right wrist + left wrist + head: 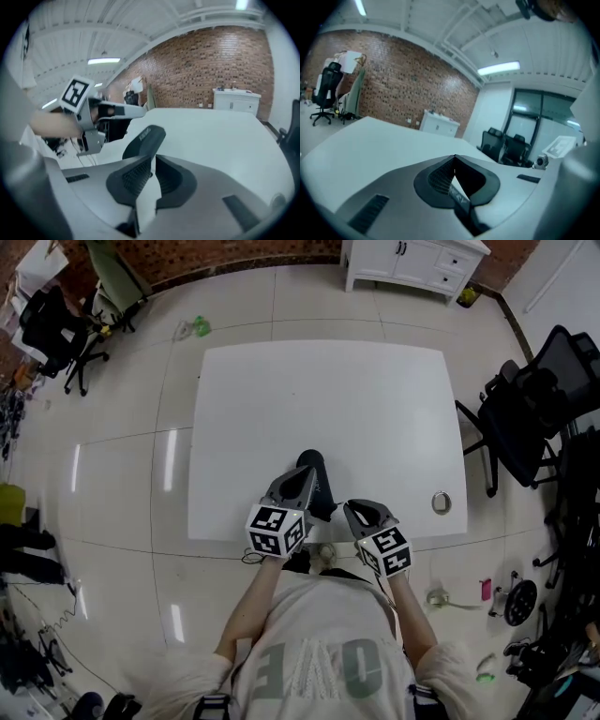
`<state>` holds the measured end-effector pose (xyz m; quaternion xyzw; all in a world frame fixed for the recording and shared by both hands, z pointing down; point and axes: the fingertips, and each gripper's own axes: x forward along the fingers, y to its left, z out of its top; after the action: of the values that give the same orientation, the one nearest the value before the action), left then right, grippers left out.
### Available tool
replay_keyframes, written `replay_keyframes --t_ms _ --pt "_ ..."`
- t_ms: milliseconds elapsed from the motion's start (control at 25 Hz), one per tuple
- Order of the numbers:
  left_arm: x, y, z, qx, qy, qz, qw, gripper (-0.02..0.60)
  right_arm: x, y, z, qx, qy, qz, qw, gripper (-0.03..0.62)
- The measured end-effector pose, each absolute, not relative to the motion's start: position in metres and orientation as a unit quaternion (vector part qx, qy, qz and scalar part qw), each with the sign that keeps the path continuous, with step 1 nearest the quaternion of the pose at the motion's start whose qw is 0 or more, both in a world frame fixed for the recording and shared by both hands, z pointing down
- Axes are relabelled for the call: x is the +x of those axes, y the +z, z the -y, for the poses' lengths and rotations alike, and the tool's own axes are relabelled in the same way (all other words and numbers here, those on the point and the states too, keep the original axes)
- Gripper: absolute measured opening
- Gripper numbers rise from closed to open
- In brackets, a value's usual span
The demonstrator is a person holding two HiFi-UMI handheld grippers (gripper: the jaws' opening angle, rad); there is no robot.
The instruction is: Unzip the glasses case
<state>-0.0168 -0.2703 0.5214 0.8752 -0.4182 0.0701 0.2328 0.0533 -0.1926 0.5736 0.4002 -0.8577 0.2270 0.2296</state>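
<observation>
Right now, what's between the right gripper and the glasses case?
Only bare white table. In the right gripper view the glasses case stands just beyond the right gripper, with nothing in the way.

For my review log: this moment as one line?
left claw shut on case | right claw slightly open, empty, just short of case | case near table front edge

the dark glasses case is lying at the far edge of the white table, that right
Not quite. The glasses case is dark and does lie on the white table, but at the near edge, close to the person, not the far edge. The head view shows this.
</observation>
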Motion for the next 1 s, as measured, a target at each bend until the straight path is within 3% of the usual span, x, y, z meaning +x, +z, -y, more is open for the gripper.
replay_keyframes --t_ms 40,120,160,320,1000 --pt "-0.027 0.499 0.274 0.874 0.016 0.432 0.223 0.005 0.06 0.556 0.199 0.42 0.232 0.858 0.185 0.002" --pt "-0.053 0.456 0.275 0.86 -0.1 0.456 0.205 0.005 0.078 0.517 0.213 0.461 0.235 0.851 0.091 0.084" --pt "-0.066 0.439 0.273 0.85 -0.146 0.468 0.194 0.005 0.086 0.498 0.22 0.478 0.235 0.845 0.044 0.09" --pt "-0.091 0.414 0.249 0.83 -0.197 0.497 0.162 0.005 0.109 0.454 0.225 0.492 0.261 0.826 -0.089 0.089" --pt "-0.109 0.418 0.024 0.866 -0.149 0.463 0.117 0.005 0.1 0.444 0.019 0.518 0.215 0.822 -0.096 0.087"
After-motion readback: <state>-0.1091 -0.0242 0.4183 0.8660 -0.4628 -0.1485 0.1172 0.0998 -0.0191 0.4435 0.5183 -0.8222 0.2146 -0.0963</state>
